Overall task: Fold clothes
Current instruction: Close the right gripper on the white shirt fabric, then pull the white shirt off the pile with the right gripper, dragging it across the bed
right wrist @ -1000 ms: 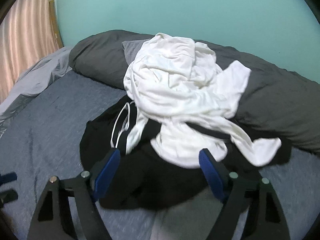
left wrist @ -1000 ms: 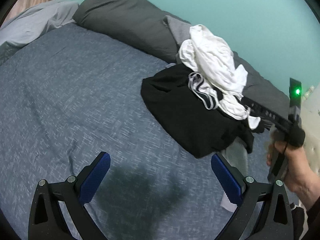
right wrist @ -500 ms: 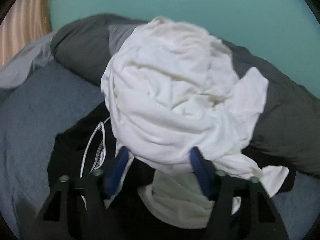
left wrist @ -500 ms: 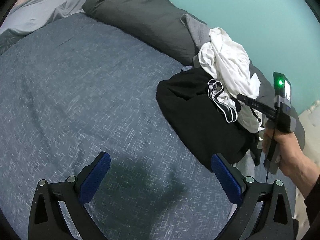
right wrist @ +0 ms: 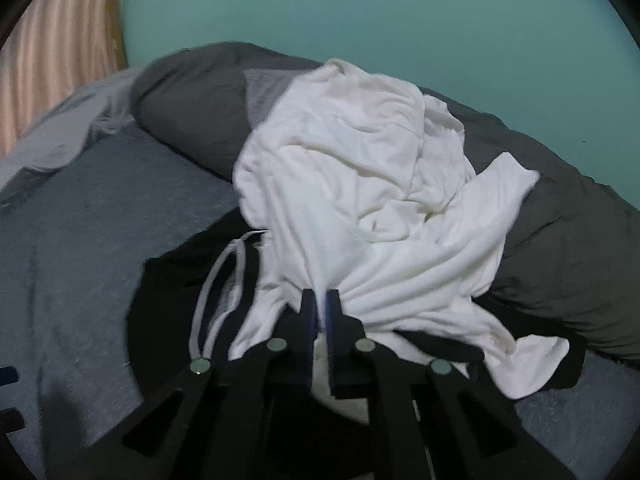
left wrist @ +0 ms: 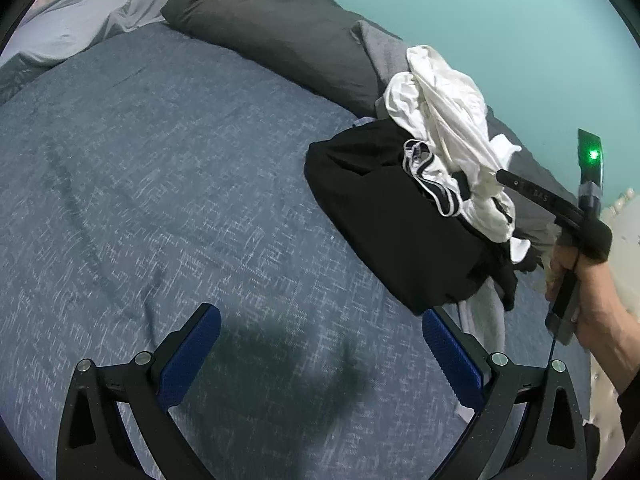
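A bed (left wrist: 160, 184) is covered by a blue-grey heathered sheet. Along its far edge a dark grey duvet (left wrist: 272, 24) is bunched, with pale grey bedding (left wrist: 80, 28) beside it. Near the duvet, a black garment (left wrist: 380, 216) is spread directly on the sheet.

wall (right wrist: 360, 8): teal | bed (left wrist: 160, 184): blue-grey cover | curtain (right wrist: 52, 60): pink
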Demonstrator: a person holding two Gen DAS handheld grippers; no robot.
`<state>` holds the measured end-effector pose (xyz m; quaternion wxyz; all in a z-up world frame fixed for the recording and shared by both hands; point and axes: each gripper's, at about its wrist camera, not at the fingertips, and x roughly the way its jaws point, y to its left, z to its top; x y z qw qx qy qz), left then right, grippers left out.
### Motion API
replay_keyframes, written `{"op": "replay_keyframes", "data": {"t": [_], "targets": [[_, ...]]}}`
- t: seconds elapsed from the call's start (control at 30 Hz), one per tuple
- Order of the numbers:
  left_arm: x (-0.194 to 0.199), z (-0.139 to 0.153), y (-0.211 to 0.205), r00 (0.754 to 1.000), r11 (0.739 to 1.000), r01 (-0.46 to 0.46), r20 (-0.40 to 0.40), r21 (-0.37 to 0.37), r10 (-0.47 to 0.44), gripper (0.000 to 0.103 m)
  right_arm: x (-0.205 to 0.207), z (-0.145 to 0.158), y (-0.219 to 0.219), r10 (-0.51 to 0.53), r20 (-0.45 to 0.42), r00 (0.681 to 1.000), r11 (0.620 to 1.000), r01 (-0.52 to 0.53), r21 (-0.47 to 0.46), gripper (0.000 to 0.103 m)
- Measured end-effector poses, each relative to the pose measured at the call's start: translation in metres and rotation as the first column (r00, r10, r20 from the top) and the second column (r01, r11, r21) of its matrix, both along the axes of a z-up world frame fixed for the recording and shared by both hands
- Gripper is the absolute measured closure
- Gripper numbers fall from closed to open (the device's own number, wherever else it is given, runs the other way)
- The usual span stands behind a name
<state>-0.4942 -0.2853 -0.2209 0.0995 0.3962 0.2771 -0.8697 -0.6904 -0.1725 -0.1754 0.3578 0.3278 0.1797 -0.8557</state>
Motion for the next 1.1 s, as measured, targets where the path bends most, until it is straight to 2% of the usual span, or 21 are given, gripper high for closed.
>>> {"op": "replay_keyframes", "data": {"t": [0.23, 0.5, 0.7, 0.93, 0.97, 1.03, 1.07, 1.1], "targets": [[0.032, 0.014, 0.015, 1.000, 1.000, 0.009, -0.020, -0.011, -0.009, 0.000, 0.069, 0.026, 0.033, 0.057, 0.026, 0.998, 0.993, -0.054, -0.107, 0.099], [0.072, 0.014, 0.044, 0.998, 0.999, 0.054, -0.036, -0.007, -0.054, 0.000, 0.163, 0.026, 0.099, 0.114, 0.116, 0.987, 0.975, -0.088, -0.205, 0.099], [0.077, 0.006, 0.064, 0.995, 0.995, 0.098, -0.021, -0.001, -0.098, 0.000, 0.233, 0.026, 0.148, 0.161, 0.178, 0.971, 0.954, -0.107, -0.279, 0.099], [0.075, -0.011, 0.080, 0.993, 0.993, 0.121, -0.003, -0.015, -0.121, 0.000, 0.249, -0.020, 0.177, 0.103, 0.263, 0.959, 0.968, -0.035, -0.248, 0.099], [0.073, -0.015, 0.081, 0.992, 0.992, 0.123, 0.001, -0.014, -0.123, 0.000, 0.250, -0.027, 0.181, 0.093, 0.275, 0.957, 0.970, -0.024, -0.242, 0.096], [0.069, -0.022, 0.081, 0.992, 0.991, 0.130, 0.011, -0.013, -0.130, 0.000, 0.240, -0.034, 0.180, 0.048, 0.266, 0.963, 0.972, 0.017, -0.236, 0.096], [0.067, -0.024, 0.081, 0.991, 0.991, 0.133, 0.014, -0.014, -0.133, 0.000, 0.233, -0.035, 0.178, 0.021, 0.252, 0.967, 0.972, 0.040, -0.233, 0.081], [0.066, -0.025, 0.081, 0.991, 0.991, 0.134, 0.012, -0.012, -0.134, 0.000, 0.224, -0.038, 0.174, -0.006, 0.245, 0.970, 0.972, 0.063, -0.225, 0.051]]}}
